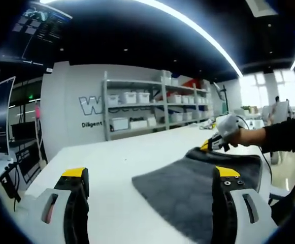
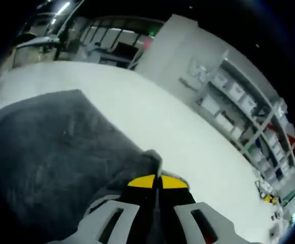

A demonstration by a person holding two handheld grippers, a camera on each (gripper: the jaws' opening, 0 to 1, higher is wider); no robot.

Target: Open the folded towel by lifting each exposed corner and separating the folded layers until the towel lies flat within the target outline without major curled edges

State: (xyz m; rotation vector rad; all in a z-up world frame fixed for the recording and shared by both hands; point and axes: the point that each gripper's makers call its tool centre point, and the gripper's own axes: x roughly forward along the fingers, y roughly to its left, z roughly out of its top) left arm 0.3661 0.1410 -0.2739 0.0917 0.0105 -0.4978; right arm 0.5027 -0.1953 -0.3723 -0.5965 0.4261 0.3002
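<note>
Your right tongs (image 2: 159, 181) are pressed together, pinching a raised corner of the grey towel (image 2: 56, 152) between their yellow tips. In the left gripper view you see the same tongs (image 1: 211, 144) at the towel's far edge, held by your gloved hand (image 1: 229, 127), with the fabric there lifted into a fold. Your left tongs (image 1: 150, 178) are spread wide and hold nothing; their right jaw is over the towel's (image 1: 188, 188) near part, their left jaw over bare white surface (image 1: 117, 162). The towel lies on that surface, mostly flat. Beyond the surface stand shelves (image 1: 152, 104) with white bins against a wall.
</note>
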